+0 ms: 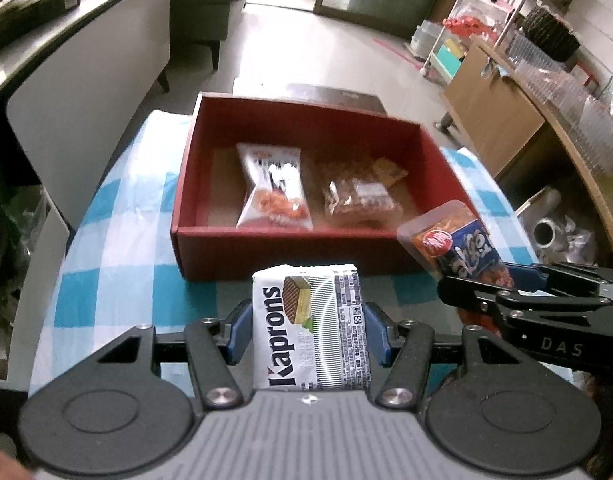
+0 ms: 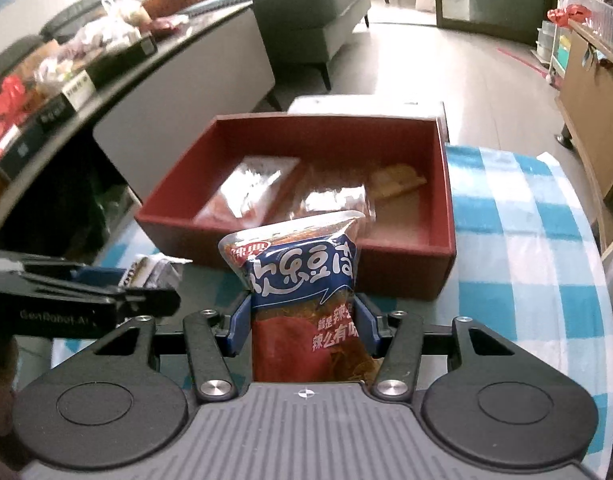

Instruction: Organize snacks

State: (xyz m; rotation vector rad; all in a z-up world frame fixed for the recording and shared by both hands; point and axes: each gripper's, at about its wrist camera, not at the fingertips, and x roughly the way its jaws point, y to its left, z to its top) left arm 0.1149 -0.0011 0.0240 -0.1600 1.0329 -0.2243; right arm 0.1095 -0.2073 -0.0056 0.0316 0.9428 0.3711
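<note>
Blue-padded left gripper (image 1: 308, 334) jaws clamp wafer pack (image 1: 310, 328), right gripper (image 2: 302, 326) jaws clamp snack bag (image 2: 302, 292)

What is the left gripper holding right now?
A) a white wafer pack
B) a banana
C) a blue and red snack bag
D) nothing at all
A: the left gripper has its jaws closed on the white wafer pack, in front of the red box, while the blue and red snack bag sits in the right gripper.
</note>
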